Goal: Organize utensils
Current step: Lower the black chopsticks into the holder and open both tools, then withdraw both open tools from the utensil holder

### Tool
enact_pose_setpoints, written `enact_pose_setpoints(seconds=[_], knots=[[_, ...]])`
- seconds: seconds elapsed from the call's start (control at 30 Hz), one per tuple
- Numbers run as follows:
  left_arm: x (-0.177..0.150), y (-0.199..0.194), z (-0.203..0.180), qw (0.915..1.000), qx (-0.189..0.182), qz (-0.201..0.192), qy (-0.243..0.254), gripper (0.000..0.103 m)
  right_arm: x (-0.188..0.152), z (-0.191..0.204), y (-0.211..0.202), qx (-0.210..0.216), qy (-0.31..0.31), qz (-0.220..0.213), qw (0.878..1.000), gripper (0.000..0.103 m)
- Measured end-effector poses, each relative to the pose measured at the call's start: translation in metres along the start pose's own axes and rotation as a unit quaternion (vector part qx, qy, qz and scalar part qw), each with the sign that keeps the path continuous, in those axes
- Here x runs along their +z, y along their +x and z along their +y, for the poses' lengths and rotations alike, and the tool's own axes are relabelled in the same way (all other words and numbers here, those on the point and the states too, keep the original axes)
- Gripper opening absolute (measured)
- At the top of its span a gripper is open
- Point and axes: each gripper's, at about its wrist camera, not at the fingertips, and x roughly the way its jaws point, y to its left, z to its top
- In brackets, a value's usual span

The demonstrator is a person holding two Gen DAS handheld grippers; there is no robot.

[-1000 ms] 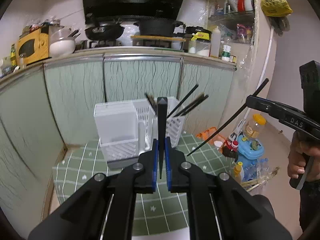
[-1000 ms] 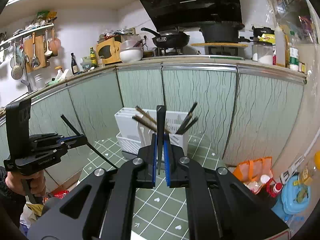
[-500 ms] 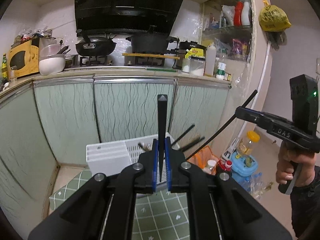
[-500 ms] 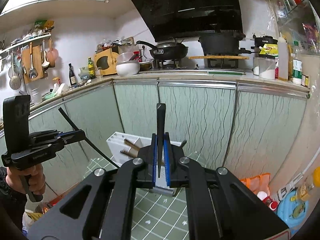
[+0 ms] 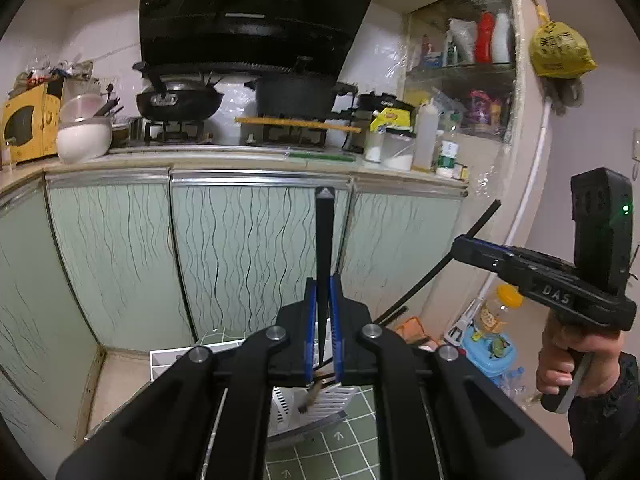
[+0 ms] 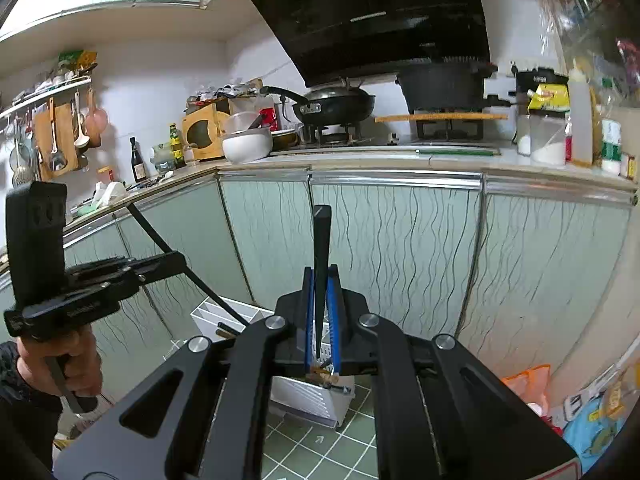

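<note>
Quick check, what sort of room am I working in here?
A home kitchen, most likely: a wok sits on a gas stove under a black range hood, with ladles hanging on the wall.

Your left wrist camera looked forward along its fingers at the green cabinet doors [image 5: 256, 256], stove [image 5: 224, 132] at twelve o'clock. Your right wrist camera faced likewise. Both shared the white utensil rack [image 6: 312, 392] low at six o'clock, near, and the black wok [image 6: 336, 106].
</note>
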Motion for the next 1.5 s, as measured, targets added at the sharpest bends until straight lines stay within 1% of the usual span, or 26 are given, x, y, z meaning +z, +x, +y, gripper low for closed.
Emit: enact_pose_setpoints(seconds=[0.13,0.33,0.37,0.4,0.43,0.47,0.5,0.53,0.57,0.63,0.7,0.73,0.77,0.83,0.93,1.03,1.17,1.27,1.5], knots=[[-0.005,0.018,0.008,1.0000,-0.001,0.005,-0.009,0.008,-0.003,-0.009,0.019,0.006,0.007,0.007,1.000,0.006],[-0.011,0.041,0.018,0.9995,-0.014,0.009,-0.028,0.008,-0.013,-0.022,0.045,0.019,0.026,0.021,0.999,0.006],[-0.012,0.043,0.019,0.9994,-0.016,0.007,-0.030,0.008,-0.015,-0.027,0.052,0.029,0.037,0.026,0.999,0.006],[-0.013,0.047,0.022,0.9992,-0.018,0.008,-0.036,0.012,-0.017,-0.032,0.058,0.034,0.049,0.032,0.998,0.009],[-0.014,0.051,0.024,0.9990,-0.020,0.013,-0.039,0.038,-0.019,-0.035,0.063,0.036,0.055,0.036,0.997,0.038],[-0.015,0.053,0.026,0.9989,-0.012,0.016,-0.042,0.078,-0.021,-0.040,0.069,0.036,0.063,0.044,0.996,0.055],[-0.016,0.053,0.027,0.9990,-0.002,0.013,-0.042,0.091,-0.024,-0.044,0.071,0.033,0.068,0.044,0.996,0.077],[-0.017,0.050,0.026,0.9993,0.005,0.005,-0.038,0.094,-0.026,-0.045,0.071,0.033,0.069,0.040,0.996,0.078],[-0.017,0.049,0.026,0.9994,0.007,0.002,-0.032,0.094,-0.028,-0.047,0.071,0.029,0.067,0.040,0.997,0.078],[-0.020,0.049,0.026,0.9994,0.024,0.012,-0.024,0.094,-0.031,-0.049,0.071,0.020,0.067,0.044,0.997,0.089],[-0.022,0.047,0.029,0.9993,0.023,0.017,-0.024,0.095,-0.034,-0.052,0.068,0.014,0.067,0.045,0.997,0.090],[-0.024,0.045,0.030,0.9991,0.026,0.020,-0.025,0.095,-0.035,-0.052,0.066,0.010,0.066,0.046,0.997,0.094],[-0.026,0.044,0.031,0.9990,0.028,0.021,-0.026,0.095,-0.035,-0.052,0.064,0.006,0.064,0.046,0.997,0.095],[-0.028,0.040,0.030,0.9991,0.028,0.022,-0.025,0.095,-0.037,-0.050,0.060,0.003,0.057,0.046,0.997,0.095],[-0.033,0.033,0.026,0.9989,0.038,0.023,-0.018,0.096,-0.041,-0.042,0.053,-0.003,0.038,0.051,0.998,0.095],[-0.037,0.024,0.021,0.9987,0.045,0.020,-0.015,0.099,-0.044,-0.030,0.043,-0.014,0.014,0.053,0.998,0.095],[-0.042,0.011,0.015,0.9982,0.054,0.024,-0.012,0.099,-0.049,-0.016,0.028,-0.027,-0.012,0.056,0.998,0.095],[-0.047,0.001,0.008,0.9974,0.065,0.029,-0.004,0.099,-0.054,-0.009,0.016,-0.035,-0.020,0.056,0.998,0.095],[-0.062,-0.025,-0.002,0.9966,0.078,0.028,0.002,0.099,-0.074,0.006,-0.003,-0.048,-0.032,0.066,0.996,0.095]])
